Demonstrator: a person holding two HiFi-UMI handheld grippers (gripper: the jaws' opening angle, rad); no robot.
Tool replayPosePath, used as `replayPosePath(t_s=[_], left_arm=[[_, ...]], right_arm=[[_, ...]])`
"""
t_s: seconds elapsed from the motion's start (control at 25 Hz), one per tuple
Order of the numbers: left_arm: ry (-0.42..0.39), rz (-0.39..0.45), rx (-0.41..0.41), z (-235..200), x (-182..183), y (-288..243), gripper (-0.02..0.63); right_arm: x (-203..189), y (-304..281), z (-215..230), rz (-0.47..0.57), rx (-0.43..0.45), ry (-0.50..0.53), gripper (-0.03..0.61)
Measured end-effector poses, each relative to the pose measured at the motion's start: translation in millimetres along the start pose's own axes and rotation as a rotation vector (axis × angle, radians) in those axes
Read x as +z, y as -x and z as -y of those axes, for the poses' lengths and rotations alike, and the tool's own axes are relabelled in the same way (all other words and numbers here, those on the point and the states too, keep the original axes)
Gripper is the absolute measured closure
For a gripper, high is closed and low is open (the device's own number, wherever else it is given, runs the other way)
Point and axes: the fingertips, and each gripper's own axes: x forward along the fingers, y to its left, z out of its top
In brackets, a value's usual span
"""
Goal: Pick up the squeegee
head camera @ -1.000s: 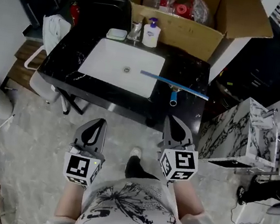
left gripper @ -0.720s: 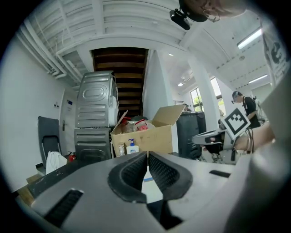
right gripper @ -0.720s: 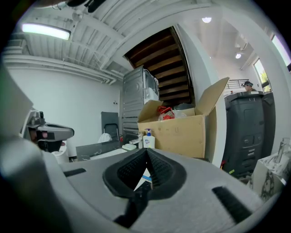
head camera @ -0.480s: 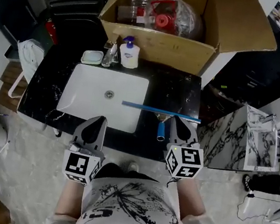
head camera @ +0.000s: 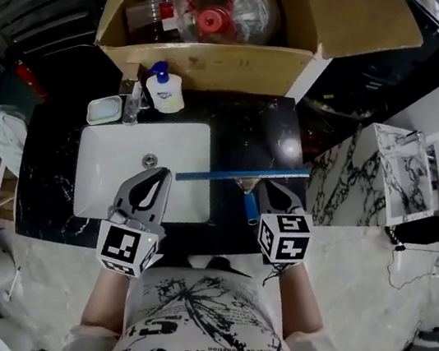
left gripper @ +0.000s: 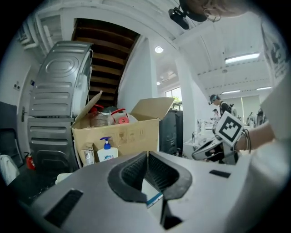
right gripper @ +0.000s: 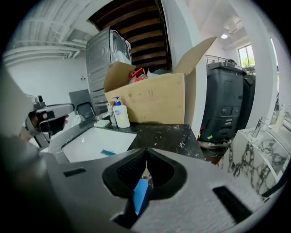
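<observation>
The squeegee has a long blue blade [head camera: 241, 173] lying across the sink's right rim and the black counter, and a short blue handle [head camera: 251, 208] pointing toward me. My right gripper [head camera: 271, 188] is shut and empty. It sits just right of the handle, tips near the blade. In the right gripper view the handle [right gripper: 140, 193] shows below the closed jaws of the right gripper [right gripper: 146, 163]. My left gripper [head camera: 158, 174] is shut and empty over the white sink [head camera: 113, 163], by the blade's left end. A bit of blade [left gripper: 154, 199] shows under the left gripper [left gripper: 148, 154].
A soap pump bottle [head camera: 165, 91], a faucet [head camera: 134, 102] and a soap dish [head camera: 104, 110] stand behind the sink. An open cardboard box [head camera: 213, 61] holding jars and a bag fills the back of the black marble counter [head camera: 264, 132]. A marbled cabinet [head camera: 394, 175] stands to the right.
The person has stepped up to the counter. Both grippers moved forward, from over the floor to over the countertop: the left over the sink, the right beside the squeegee handle. Both stayed shut.
</observation>
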Motion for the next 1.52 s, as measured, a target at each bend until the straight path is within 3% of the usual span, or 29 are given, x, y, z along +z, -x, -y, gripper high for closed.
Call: replayPosePath(t_s=[0.32,0.52,0.72,0.84,1.08,1.2,1.32,1.36,1.4,1.52], left_arm=[[0.008,-0.035,-0.166,-15,-28,-23,0.601],[0.023,-0.096,-0.239,-20,-54,-30,0.601],[0.047,-0.115,-0.262,-27,-66,-35,0.601],[0.055,-0.122,-0.265,-28,-69,-37,0.601],[0.062,-0.145,-0.243,-33,-77,-39,0.601],[0.081,-0.19,-0.254,-32,-91,-41,0.6],[0.117,-0.295,-0.329,-21,-120,-42,0.597],[0.131,-0.333,-0.368,-15,-131,-42,0.519],[0.146,-0.368,-0.412,-8,-140,-43,0.383],[0.173,-0.457,-0.55,10,-163,-45,0.374]], right_arm=[[-51,-32,-11,-0.341,-0.013,-0.059,0.393],[-80,-43,-15,-0.477,-0.047,-0.046,0.354],[-111,-49,-12,-0.597,-0.074,-0.05,0.356],[-121,-52,-12,-0.651,-0.073,-0.05,0.388],[-123,-54,-10,-0.741,-0.011,-0.053,0.399],[-123,-53,-8,-0.749,-0.003,-0.056,0.417],[-123,-53,-5,-0.731,-0.001,-0.071,0.445],[-123,-53,-4,-0.728,0.001,-0.071,0.453],[-123,-53,-3,-0.727,0.001,-0.068,0.454],[-123,-52,-4,-0.726,-0.001,-0.048,0.454]])
